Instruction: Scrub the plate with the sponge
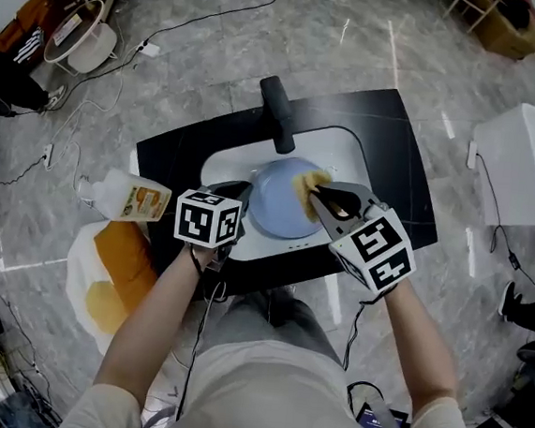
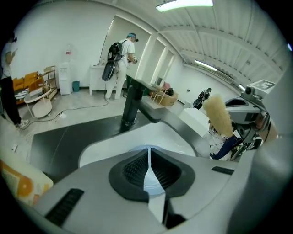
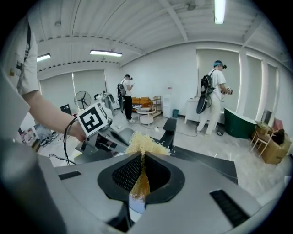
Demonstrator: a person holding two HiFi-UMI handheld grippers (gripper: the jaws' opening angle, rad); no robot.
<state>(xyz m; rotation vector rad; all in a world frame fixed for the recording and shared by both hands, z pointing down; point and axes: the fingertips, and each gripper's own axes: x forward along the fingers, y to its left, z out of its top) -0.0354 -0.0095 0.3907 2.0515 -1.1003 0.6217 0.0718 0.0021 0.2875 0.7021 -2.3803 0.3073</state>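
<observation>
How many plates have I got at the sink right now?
1. The blue plate is held over the sink by the left gripper; anything beneath it would be hidden.

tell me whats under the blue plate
The white sink basin shows around the plate, gripped at its rim by the left gripper. The basin floor directly beneath it is covered.

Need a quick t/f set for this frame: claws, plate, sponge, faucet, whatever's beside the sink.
1. The left claw is shut on the rim of the blue plate. True.
2. The right claw is empty. False: it is shut on the yellow sponge.
3. The faucet is white. False: it is black.
4. In the head view a bottle lies to the left of the sink. True.
</observation>
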